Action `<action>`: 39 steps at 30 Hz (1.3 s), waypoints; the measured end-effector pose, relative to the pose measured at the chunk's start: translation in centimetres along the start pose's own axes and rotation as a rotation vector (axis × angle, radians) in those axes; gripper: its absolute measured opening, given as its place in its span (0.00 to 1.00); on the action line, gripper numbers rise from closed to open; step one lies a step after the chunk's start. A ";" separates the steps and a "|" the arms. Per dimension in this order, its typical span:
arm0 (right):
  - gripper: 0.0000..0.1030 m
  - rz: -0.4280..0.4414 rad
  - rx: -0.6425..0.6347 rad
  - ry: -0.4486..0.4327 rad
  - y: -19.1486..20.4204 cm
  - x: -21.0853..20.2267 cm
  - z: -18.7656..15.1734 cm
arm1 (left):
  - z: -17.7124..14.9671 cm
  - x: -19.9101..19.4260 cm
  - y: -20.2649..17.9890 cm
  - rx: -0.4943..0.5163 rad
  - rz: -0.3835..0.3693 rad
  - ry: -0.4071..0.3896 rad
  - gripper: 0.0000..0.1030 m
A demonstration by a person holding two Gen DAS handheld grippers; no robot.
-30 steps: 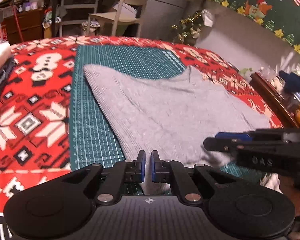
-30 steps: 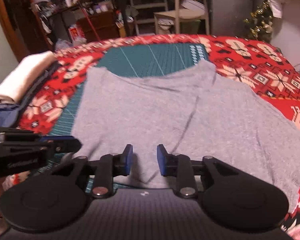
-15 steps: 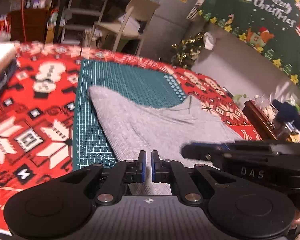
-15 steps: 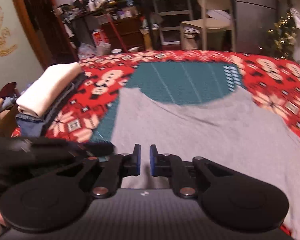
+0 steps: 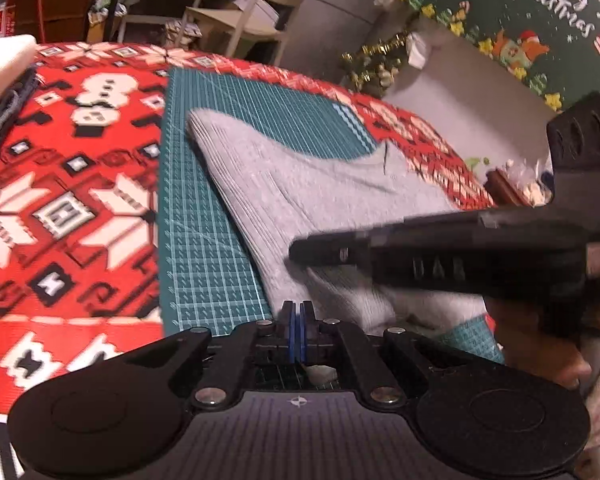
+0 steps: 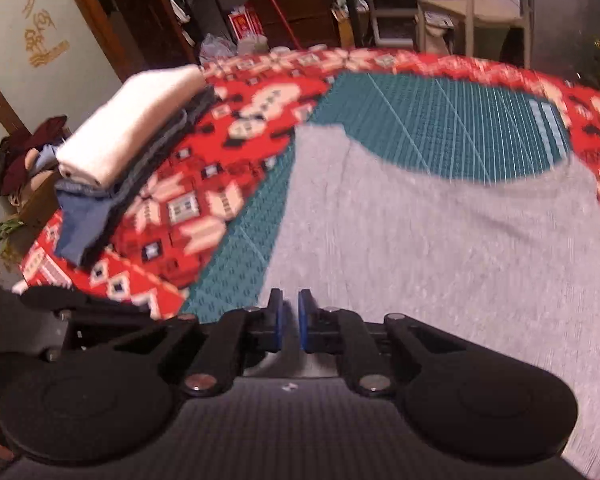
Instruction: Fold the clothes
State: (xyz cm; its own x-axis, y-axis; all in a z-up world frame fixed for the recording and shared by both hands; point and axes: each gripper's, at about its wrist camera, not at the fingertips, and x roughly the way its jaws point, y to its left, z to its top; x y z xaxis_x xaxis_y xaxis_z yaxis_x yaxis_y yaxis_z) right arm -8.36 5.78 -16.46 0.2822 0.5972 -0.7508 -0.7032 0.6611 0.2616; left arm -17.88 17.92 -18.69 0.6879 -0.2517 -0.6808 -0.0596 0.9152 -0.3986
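The grey shirt (image 6: 440,248) lay on the green mat (image 5: 204,264). Both grippers, left (image 5: 299,330) and right (image 6: 288,320), had jaws clamped on its near hem. First fold begun; next, carry hem forward evenly.

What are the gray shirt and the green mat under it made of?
The gray shirt looks like soft knit cloth, probably cotton jersey: matte, speckled gray and wrinkling. The green mat looks like smooth rubbery plastic, likely a cutting mat: it lies flat and carries a printed white grid.
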 end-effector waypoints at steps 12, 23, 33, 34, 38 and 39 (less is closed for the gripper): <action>0.08 -0.019 -0.016 -0.004 0.2 3.8 3.2 | 5.3 0.0 4.2 -0.073 0.046 -0.102 0.02; 0.09 -0.042 0.004 -0.008 -0.6 7.0 6.6 | 8.0 2.4 6.2 -0.109 0.015 -0.101 0.02; 0.08 -0.048 -0.017 -0.022 -0.7 9.3 9.0 | 8.3 2.2 7.2 -0.134 0.021 -0.104 0.02; 0.08 -0.048 -0.013 -0.033 -0.7 8.8 9.1 | 8.3 2.0 7.2 -0.134 0.019 -0.107 0.02; 0.11 -0.061 0.004 -0.070 -0.6 6.2 8.8 | 8.2 1.3 6.4 -0.117 0.020 -0.106 0.05; 0.11 -0.067 0.006 -0.074 -0.6 5.3 8.5 | 8.2 1.1 5.9 -0.103 0.023 -0.102 0.06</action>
State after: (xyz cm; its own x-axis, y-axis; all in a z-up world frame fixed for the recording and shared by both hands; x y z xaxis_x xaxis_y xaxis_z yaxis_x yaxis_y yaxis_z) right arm -0.91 12.35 -15.46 0.3762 0.5834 -0.7198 -0.6771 0.7034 0.2162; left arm -11.57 25.62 -16.77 0.7550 -0.1927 -0.6267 -0.1470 0.8817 -0.4482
